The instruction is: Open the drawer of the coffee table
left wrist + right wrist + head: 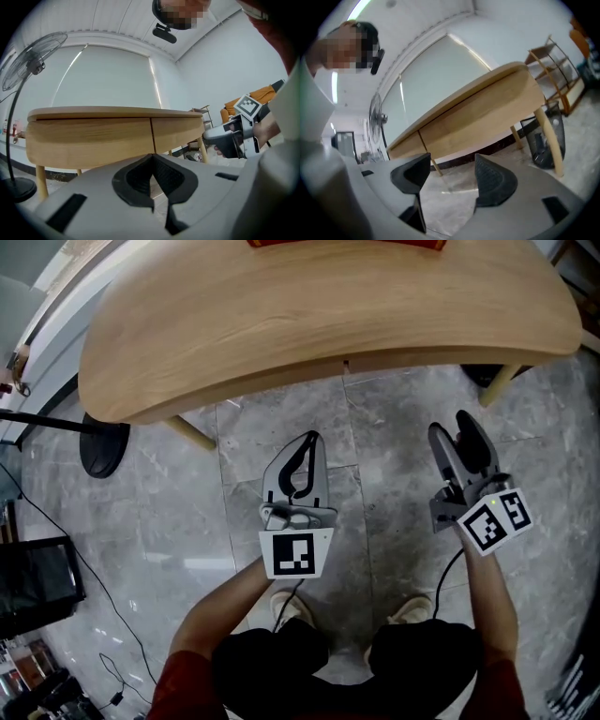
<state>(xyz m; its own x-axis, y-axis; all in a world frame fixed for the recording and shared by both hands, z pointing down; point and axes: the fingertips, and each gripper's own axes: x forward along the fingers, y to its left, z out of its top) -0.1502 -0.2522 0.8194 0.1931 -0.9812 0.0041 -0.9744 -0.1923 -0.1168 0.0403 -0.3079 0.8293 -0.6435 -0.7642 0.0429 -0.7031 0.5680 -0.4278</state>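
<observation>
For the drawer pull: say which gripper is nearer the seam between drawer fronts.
Left. The left gripper sits just before the seam, slightly left; right gripper is farther right.

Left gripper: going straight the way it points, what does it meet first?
Likely the drawer front, close to the seam. Nothing shows between it and the shut left gripper, though depth is unclear.

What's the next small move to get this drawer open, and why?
Probably ease the right gripper forward and up to the lower edge of the drawer front. Its fingers stand apart and empty, short of the coffee table; the drawer front looks closed flush, with no handle visible.
</observation>
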